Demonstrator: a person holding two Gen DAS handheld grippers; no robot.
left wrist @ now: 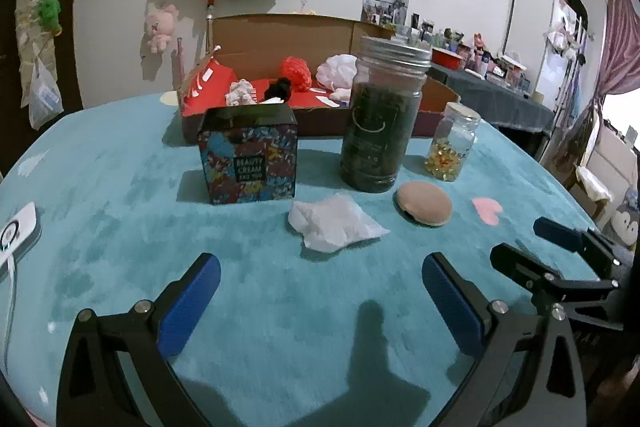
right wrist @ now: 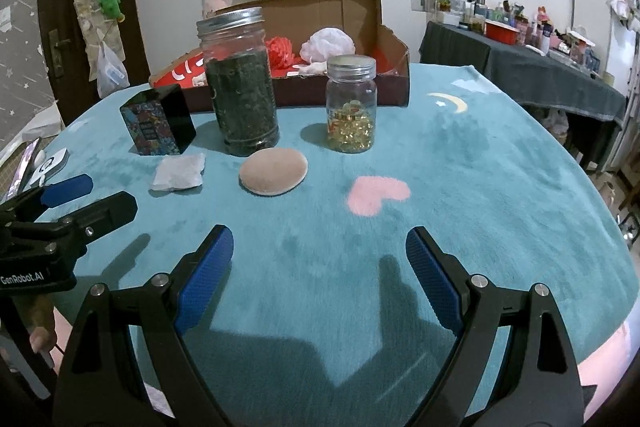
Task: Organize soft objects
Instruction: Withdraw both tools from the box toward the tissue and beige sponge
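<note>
Two grippers, jaws apart, nothing held: left gripper [left wrist: 320, 291], right gripper [right wrist: 319, 267]. On the teal cloth [right wrist: 500, 167], left to right: white tissue [left wrist: 334, 223], tan puff [left wrist: 425, 203]. Only the right view shows the moon print [right wrist: 450, 103].

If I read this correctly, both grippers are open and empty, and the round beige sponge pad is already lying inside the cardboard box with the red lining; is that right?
Not quite. The round beige sponge pad lies on the teal tablecloth in front of the tall dark jar, not in the cardboard box, as the right wrist view shows. The left gripper and right gripper are indeed open and empty.
</note>
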